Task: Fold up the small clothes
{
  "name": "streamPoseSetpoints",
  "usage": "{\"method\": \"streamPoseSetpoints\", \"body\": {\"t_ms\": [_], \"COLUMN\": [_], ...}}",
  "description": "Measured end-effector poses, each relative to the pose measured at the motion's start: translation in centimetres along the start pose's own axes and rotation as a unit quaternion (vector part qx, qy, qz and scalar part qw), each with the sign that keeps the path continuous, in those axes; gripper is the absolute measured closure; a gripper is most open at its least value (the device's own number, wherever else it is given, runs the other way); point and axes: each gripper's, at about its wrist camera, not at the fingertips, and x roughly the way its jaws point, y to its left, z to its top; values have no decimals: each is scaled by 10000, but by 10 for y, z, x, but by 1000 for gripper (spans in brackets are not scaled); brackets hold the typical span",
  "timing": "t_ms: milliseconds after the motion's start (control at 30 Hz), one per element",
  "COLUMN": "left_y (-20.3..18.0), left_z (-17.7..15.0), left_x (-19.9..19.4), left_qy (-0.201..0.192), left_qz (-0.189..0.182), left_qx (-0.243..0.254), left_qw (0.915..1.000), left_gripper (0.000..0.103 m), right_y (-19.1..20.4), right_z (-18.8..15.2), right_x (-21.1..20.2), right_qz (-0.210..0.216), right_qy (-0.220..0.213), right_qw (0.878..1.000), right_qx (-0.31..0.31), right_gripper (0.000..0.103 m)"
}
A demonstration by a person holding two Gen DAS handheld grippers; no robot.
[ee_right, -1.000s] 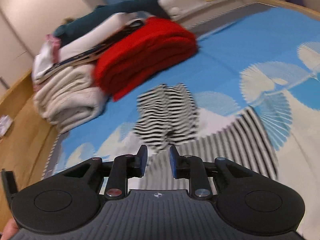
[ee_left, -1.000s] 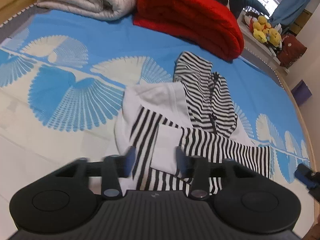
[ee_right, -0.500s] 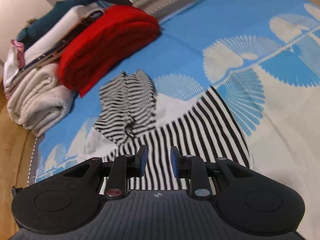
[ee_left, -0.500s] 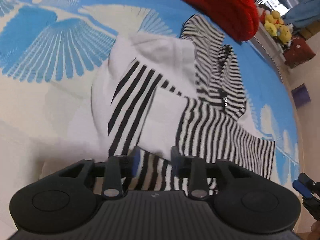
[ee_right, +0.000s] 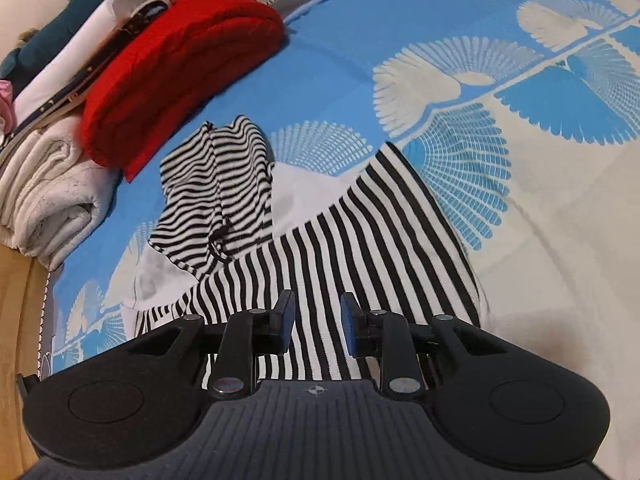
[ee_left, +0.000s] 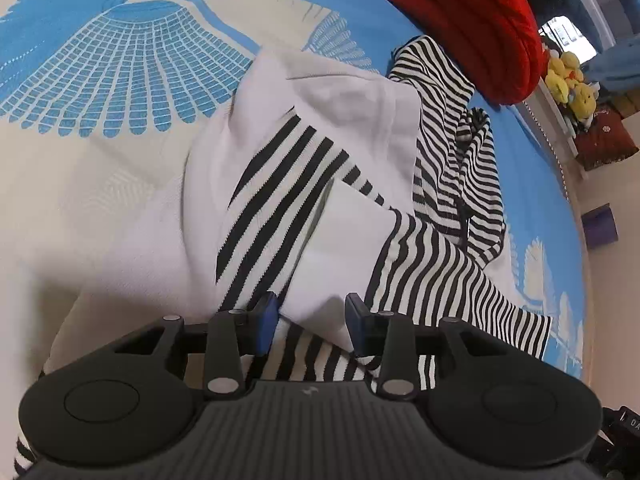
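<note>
A small black-and-white striped garment with white panels (ee_left: 304, 184) lies crumpled on a blue-and-white patterned bedspread (ee_left: 100, 80). Its narrow-striped hooded part (ee_left: 452, 128) lies at the far side. My left gripper (ee_left: 311, 322) is open and hovers low over the garment's near white fold, holding nothing. In the right wrist view the same garment (ee_right: 360, 240) spreads out with its striped body towards me. My right gripper (ee_right: 316, 320) is open just above the striped hem, holding nothing.
A folded red blanket (ee_right: 176, 68) and a folded cream blanket (ee_right: 48, 192) lie stacked at the far side of the bed (ee_right: 440, 8), with more folded things behind. Yellow plush toys (ee_left: 568, 80) sit on a shelf beyond. A wooden bed edge (ee_right: 16, 320) runs on the left.
Both grippers have dropped closer to the garment. The left gripper's jaws narrowed, then widened again over the white fold. The right gripper's jaws are slightly wider.
</note>
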Motion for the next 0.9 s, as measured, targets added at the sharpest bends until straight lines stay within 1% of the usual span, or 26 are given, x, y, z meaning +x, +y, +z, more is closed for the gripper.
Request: {"method": "streamPoseSetpoints", "body": {"t_ms": [33, 67, 100, 133, 200, 233, 333, 367, 467, 533, 567, 600, 667, 733, 767, 800, 900], "left_y": [-1, -3, -6, -9, -19, -24, -37, -41, -44, -38, -35, -31, -27, -31, -33, -35, -32], "left_z": [0, -1, -2, -3, -3, -2, -2, -5, -20, -27, -28, -27, -24, -21, -20, -21, -23], "left_x": [0, -1, -1, -3, -16, -24, -59, -72, -105, -117, -117, -116, -117, -117, -111, -103, -71], "left_qy": [-15, -26, -47, -67, -263, -362, -634, -708, -908, -974, -929, -856, -871, -972, -944, -839, -348], "left_qz": [13, 50, 99, 162, 230, 195, -21, -12, 378, 724, 907, 1011, 991, 935, 874, 806, 744], "left_qx": [45, 112, 203, 309, 607, 705, 762, 791, 956, 943, 861, 771, 708, 815, 910, 1016, 1053], "left_qw": [10000, 9999, 9997, 9994, 9975, 9967, 9951, 9943, 9905, 9881, 9878, 9882, 9887, 9875, 9875, 9880, 9910], "left_gripper": [64, 68, 87, 97, 98, 98, 98, 98, 98, 97, 97, 96, 96, 96, 89, 84, 82], "right_y": [0, 1, 2, 3, 4, 5, 7, 7, 6, 3, 0, -3, -11, -18, -22, -24, -34], "right_z": [0, -1, -1, -1, 0, 0, 1, 1, -2, -6, -9, -11, -16, -21, -25, -27, -34], "right_x": [1, 2, 2, 2, 3, 3, 4, 4, 4, 7, 10, 12, 19, 25, 29, 32, 41], "right_qz": [4, -16, -74, -112, -155, -177, -244, -263, -292, -301, -302, -306, -357, -486, -565, -652, -965], "right_qy": [6, -3, -32, -62, -99, -109, -127, -138, -139, -39, 53, 123, 284, 442, 512, 571, 717], "right_qw": [10000, 10000, 10000, 9999, 9998, 9998, 9996, 9995, 9992, 9989, 9985, 9980, 9964, 9941, 9927, 9913, 9867], "right_qx": [16, 13, -8, -16, 2, 19, 78, 114, 228, 351, 453, 536, 711, 858, 932, 988, 1095], "right_gripper": [76, 76, 76, 76, 76, 76, 76, 76, 76, 76, 76, 76, 76, 76, 76, 76, 76]}}
